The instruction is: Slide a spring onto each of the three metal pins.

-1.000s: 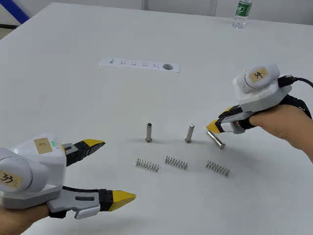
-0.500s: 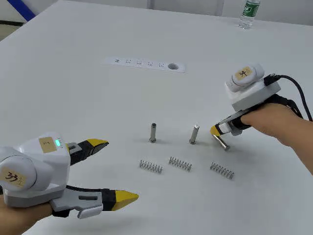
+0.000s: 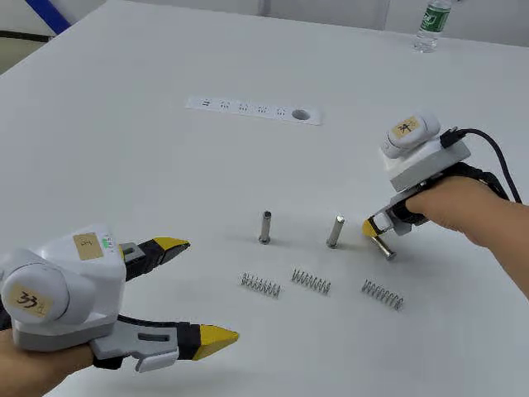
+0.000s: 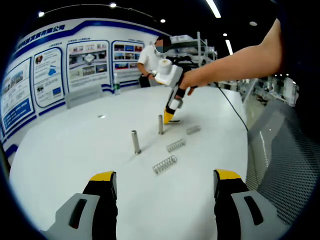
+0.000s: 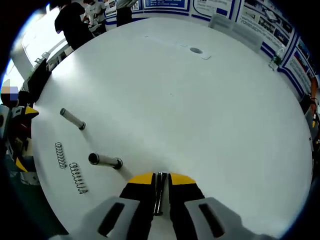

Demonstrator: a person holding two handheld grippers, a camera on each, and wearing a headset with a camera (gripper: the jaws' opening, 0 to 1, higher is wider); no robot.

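Right of centre in the head view, the right gripper (image 3: 373, 227) is swinging up toward vertical and drawing in over its tongs, which are levering the third metal pin (image 3: 385, 251) from a low slant to a steeper one on the table (image 3: 124, 124).

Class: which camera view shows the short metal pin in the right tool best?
Right gripper view: the short metal pin sits close-up between the right tool's yellow tips. The head view shows it small and tilted below that tool. In the left gripper view it is too small to tell.
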